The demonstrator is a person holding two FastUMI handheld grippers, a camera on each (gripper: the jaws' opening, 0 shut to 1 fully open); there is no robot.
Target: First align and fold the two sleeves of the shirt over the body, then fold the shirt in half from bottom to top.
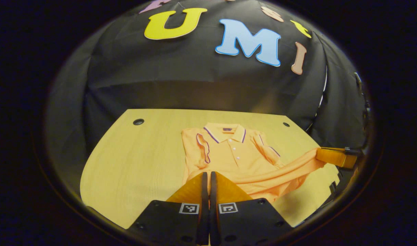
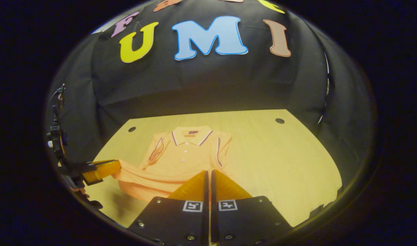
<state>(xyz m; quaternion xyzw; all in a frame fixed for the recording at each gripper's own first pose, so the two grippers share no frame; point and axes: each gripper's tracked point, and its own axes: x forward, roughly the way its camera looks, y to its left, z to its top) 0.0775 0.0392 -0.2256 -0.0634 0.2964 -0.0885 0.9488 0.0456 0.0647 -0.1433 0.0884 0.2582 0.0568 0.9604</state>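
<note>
Orange shirt point(image 1: 228, 153) on one table point(image 1: 133, 160), two grippers point(image 1: 207, 176) point(image 2: 208, 174) clamped on its hem

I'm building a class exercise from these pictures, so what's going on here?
A person with two handheld grippers is folding an orange polo shirt on a wooden table. Both sleeves already lie over the body. The left gripper and right gripper each pinch a bottom corner, lifting the hem to fold it toward the collar.

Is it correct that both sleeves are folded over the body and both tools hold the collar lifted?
Not the collar: it lies flat on the table. The left tool and right tool hold the shirt's lifted bottom hem, as the left gripper view shows.
</note>
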